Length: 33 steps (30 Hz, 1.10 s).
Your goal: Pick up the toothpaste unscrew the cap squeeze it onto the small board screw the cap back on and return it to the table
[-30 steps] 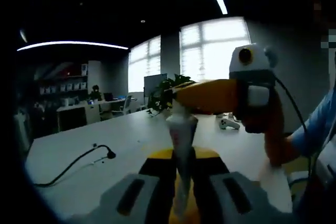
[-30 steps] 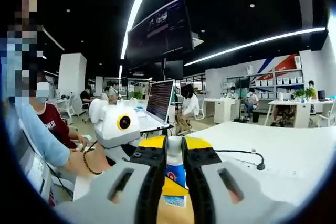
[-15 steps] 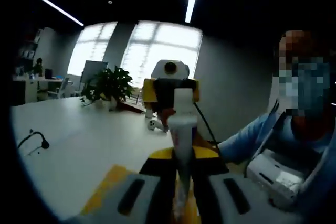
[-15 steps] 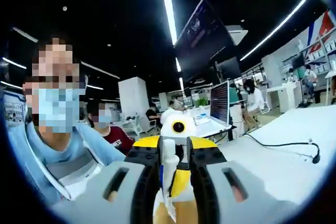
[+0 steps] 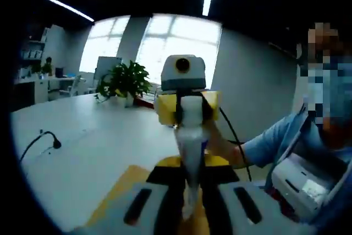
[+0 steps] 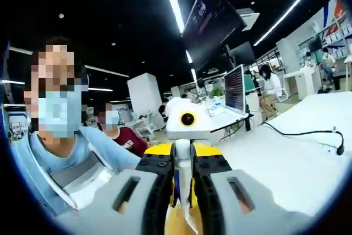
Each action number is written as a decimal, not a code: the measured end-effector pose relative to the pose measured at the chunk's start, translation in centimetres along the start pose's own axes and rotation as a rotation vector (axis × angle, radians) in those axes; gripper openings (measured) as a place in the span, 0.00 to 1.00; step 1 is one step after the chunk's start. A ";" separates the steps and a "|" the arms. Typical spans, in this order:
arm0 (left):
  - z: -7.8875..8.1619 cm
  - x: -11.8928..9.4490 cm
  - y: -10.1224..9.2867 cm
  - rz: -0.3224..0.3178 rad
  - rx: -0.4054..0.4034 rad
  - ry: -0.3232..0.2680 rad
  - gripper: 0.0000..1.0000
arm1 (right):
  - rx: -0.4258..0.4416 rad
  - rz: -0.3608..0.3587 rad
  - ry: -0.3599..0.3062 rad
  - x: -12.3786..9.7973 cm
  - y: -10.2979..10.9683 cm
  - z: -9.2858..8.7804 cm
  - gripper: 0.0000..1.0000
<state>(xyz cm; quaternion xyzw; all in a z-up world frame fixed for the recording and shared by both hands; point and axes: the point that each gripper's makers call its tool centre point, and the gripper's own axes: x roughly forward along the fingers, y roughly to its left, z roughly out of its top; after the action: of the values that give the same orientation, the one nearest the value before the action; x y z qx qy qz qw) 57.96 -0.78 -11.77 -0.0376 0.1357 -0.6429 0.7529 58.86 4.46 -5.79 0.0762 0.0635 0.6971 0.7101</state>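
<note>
Left tool (image 5: 188, 202) clamps toothpaste (image 5: 190, 152); right tool (image 6: 183, 166) grips cap (image 5: 191, 108).

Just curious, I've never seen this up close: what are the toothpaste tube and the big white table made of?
The toothpaste tube looks like soft plastic, its printed body tapering flat toward the clamped end; the cap seems hard white plastic. The table has a smooth, matte white top, possibly laminate; I can't tell for sure.
</note>
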 end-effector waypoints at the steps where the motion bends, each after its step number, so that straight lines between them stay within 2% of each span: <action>1: 0.1 0.0 0.9 0.063 0.014 -0.004 0.09 | -0.025 -0.059 0.011 -0.1 -0.7 0.0 0.11; 3: 0.4 -0.3 2.5 0.169 0.039 -0.017 0.09 | -0.081 -0.196 0.028 -0.5 -2.3 0.3 0.11; 4: 0.8 -0.4 3.2 0.222 0.039 -0.045 0.09 | -0.116 -0.250 0.021 -0.4 -2.7 0.5 0.11; 7: 0.9 -0.6 4.5 0.284 -0.041 -0.098 0.09 | -0.184 -0.430 0.017 0.2 -4.3 0.6 0.11; 9: 1.0 -1.0 5.5 0.358 -0.003 -0.106 0.09 | -0.214 -0.528 0.013 0.2 -4.8 0.5 0.11; 11: 1.1 -1.2 6.1 0.435 0.073 -0.093 0.09 | -0.235 -0.600 0.015 0.0 -5.1 0.6 0.11; 13: 1.8 -1.3 6.0 0.465 0.111 -0.125 0.09 | -0.262 -0.625 -0.014 0.0 -4.9 1.1 0.11; 14: 2.3 -1.4 5.9 0.470 0.147 -0.143 0.09 | -0.278 -0.630 -0.031 0.0 -4.8 1.4 0.11; 18: 2.9 -1.8 5.9 0.493 0.165 -0.166 0.09 | -0.264 -0.623 -0.084 -0.2 -4.5 1.8 0.11; 21: 3.0 -2.0 6.1 0.464 0.115 -0.175 0.09 | -0.251 -0.599 -0.109 -0.1 -4.6 1.7 0.12; 23: 2.8 -1.9 6.1 0.427 0.080 -0.171 0.09 | -0.281 -0.547 -0.099 0.2 -4.5 1.7 0.14; 24: 2.6 -1.8 5.8 0.397 0.061 -0.156 0.09 | -0.281 -0.504 -0.088 0.5 -4.1 1.7 0.20; 25: 2.7 -2.0 6.0 0.395 0.048 -0.162 0.09 | -0.267 -0.482 -0.098 0.7 -4.1 2.1 0.33; 26: 2.7 -1.9 5.8 0.372 0.042 -0.158 0.09 | -0.230 -0.481 -0.135 0.5 -4.2 2.8 0.52; 27: 2.5 -1.9 5.5 0.350 0.042 -0.142 0.09 | -0.202 -0.471 -0.173 0.1 -4.2 3.6 0.60; 28: 2.5 -1.9 5.4 0.349 0.043 -0.137 0.09 | -0.179 -0.459 -0.200 -0.4 -4.2 4.2 0.60; 30: 2.6 -1.7 4.4 0.292 0.063 -0.130 0.09 | -0.139 -0.423 -0.251 -1.6 -4.3 5.3 0.52; 33: 2.6 -1.3 2.6 0.175 0.014 -0.128 0.09 | -0.057 -0.278 -0.283 -2.4 -3.6 5.8 0.42</action>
<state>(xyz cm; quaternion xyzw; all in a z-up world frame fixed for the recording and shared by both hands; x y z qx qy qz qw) 60.92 0.64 -9.66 -0.0610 0.0856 -0.5718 0.8137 63.51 1.86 -0.88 0.1437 -0.0466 0.5764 0.8031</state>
